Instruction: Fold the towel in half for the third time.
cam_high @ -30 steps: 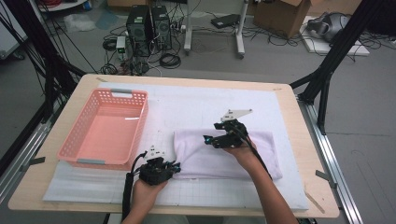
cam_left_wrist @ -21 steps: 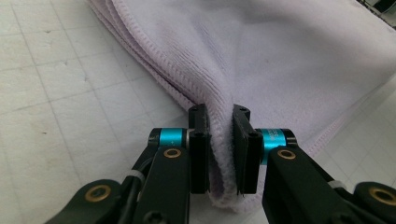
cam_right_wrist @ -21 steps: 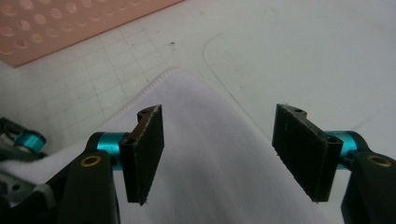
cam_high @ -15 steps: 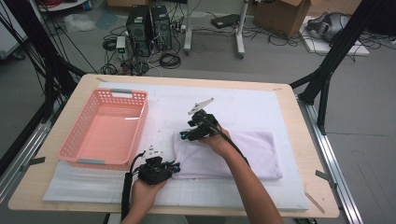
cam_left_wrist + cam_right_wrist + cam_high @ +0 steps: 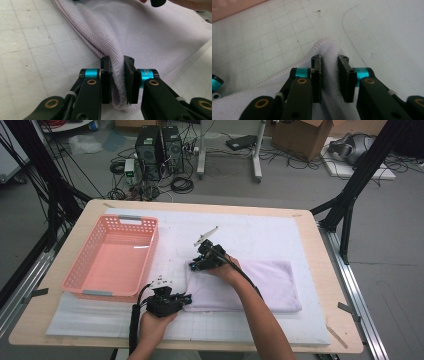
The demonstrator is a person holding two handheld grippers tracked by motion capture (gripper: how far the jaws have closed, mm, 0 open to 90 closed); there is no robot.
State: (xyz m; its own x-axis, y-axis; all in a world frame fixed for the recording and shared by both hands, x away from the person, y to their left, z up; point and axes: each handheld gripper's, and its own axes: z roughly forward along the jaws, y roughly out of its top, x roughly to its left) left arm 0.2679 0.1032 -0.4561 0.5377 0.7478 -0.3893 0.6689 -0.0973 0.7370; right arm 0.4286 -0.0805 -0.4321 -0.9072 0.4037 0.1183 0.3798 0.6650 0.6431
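Folding step in hand: towel (image 5: 250, 285) lies folded on the counter (image 5: 310, 232), basket (image 5: 115, 257) at nine o'clock. Left gripper (image 5: 117, 75) pinches its near-left corner. Right gripper (image 5: 331, 75), jaws just closing, pinches the far-left corner. Next move likely calls for lifting both corners together.

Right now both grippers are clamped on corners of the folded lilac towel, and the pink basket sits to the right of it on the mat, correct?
Not quite. In the high view the pink basket sits to the left of the towel, not the right. The left gripper and right gripper do pinch its corners.
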